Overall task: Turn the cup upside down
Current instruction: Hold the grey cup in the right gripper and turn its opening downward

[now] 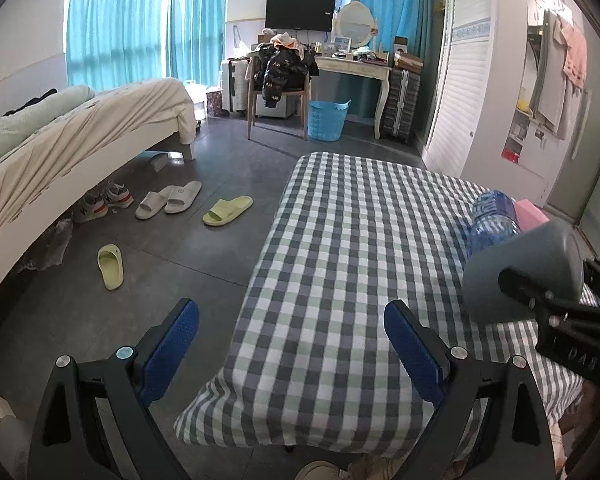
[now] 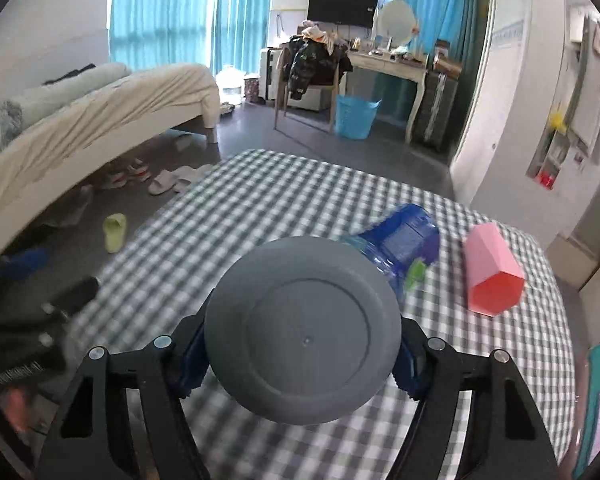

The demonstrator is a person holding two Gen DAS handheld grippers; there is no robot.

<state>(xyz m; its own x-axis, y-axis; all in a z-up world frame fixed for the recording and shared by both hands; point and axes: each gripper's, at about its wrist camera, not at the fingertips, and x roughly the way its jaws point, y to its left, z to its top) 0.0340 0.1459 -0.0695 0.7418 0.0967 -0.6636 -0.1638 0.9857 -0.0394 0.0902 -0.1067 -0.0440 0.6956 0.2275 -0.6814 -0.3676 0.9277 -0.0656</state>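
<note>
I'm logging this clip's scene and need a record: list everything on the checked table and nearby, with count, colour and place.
Cup: one, grey, held off the table, base toward the right wrist camera.
Water bottle: one, blue, lying on its side behind the cup.
Faceted cup: one, pink, lying on its side, right of the bottle.
Tablecloth: one, grey, green and white check, covering the table.
Slippers: two yellow-green, two white, on the floor by the bed.
Basket: one, light blue, by the chair.
Left tongs: blue pads, open, holding nothing.
Right tongs: shut on the cup.
</note>
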